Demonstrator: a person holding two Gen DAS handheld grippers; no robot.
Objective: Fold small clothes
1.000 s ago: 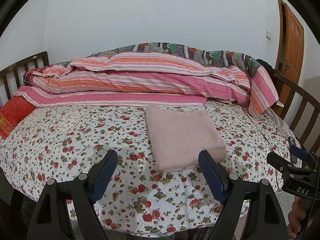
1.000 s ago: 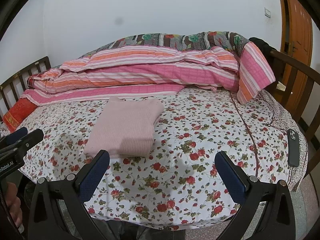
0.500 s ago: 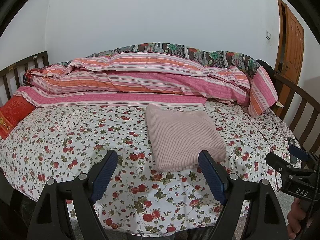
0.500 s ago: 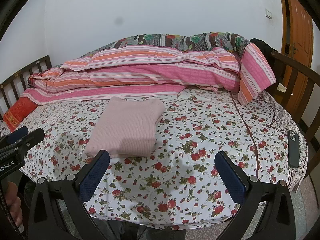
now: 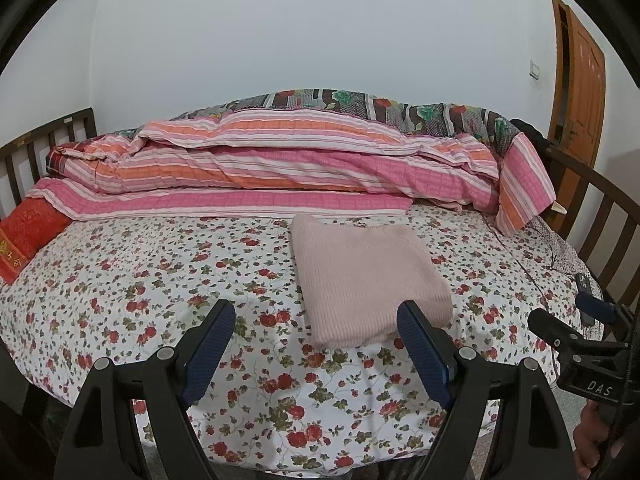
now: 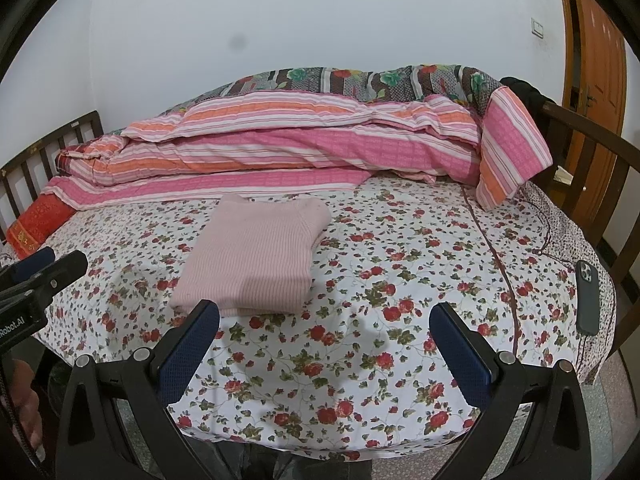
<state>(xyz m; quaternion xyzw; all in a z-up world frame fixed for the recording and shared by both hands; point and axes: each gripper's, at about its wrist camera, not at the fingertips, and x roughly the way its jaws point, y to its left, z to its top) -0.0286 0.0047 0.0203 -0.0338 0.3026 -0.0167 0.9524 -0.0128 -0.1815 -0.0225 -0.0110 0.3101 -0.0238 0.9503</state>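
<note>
The folded pale-pink ribbed knit garment point(image 5: 368, 280) lies on the floral bedsheet point(image 5: 160, 280), both the left gripper point(image 5: 316, 324) and right gripper point(image 6: 324, 324) gaping empty nearby; a careless fingertip snag could unravel the neat folds.

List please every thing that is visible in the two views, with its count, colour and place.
sweater: 1, pale pink, folded, on the bed sheet, near the front edge
bed sheet: 1, white with red flowers, covers the bed
quilt: 1, pink and orange stripes, piled at the back
pillow: 1, red, far left
phone: 1, dark, right edge of the bed
door: 1, brown, right
left gripper: open, empty, above the front edge
right gripper: open, empty
</note>
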